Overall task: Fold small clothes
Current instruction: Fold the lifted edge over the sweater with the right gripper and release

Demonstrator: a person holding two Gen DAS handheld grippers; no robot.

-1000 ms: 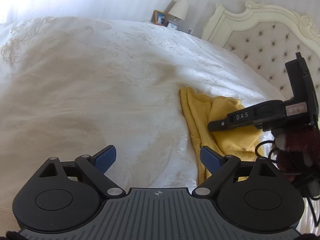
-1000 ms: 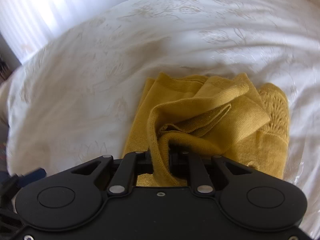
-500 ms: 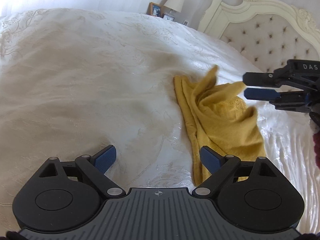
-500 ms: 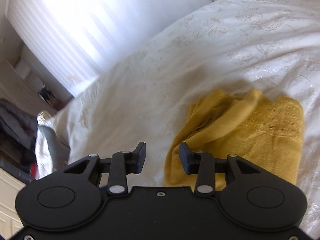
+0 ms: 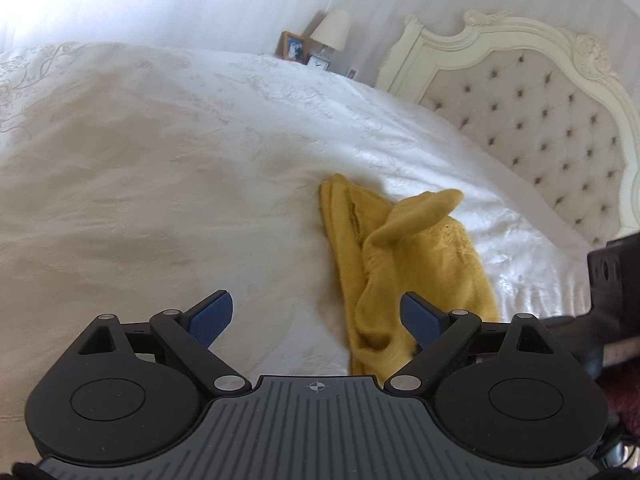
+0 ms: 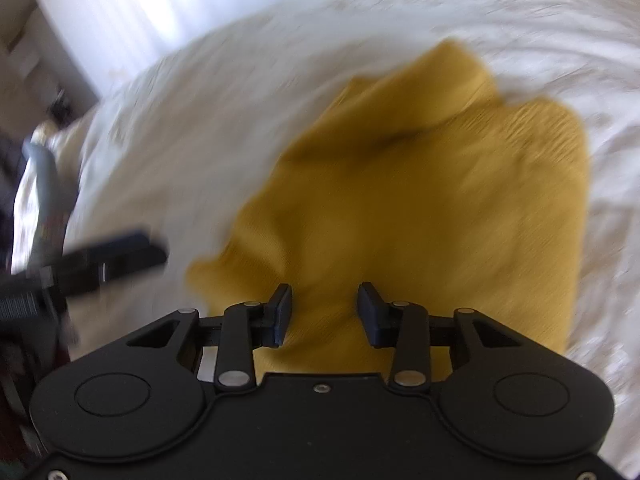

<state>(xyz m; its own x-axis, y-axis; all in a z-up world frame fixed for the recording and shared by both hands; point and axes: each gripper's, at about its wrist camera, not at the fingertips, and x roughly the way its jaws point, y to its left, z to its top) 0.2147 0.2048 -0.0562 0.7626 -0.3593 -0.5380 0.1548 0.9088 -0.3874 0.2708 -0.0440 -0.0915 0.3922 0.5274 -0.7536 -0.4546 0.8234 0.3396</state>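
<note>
The likeliest failure is a pinch that catches only the raised flap, or several bunched layers at once, so the fold drags the whole yellow garment (image 5: 404,264) across the white bedspread (image 5: 160,200) instead of laying it flat; the blur in the right wrist view adds to the doubt. The left gripper (image 5: 316,316) has its jaws wide apart and empty, with the crumpled garment ahead and to its right, partly reaching its right finger. The right gripper (image 6: 324,314) is also parted and empty, directly above the cloth, which spreads ahead of it.
</note>
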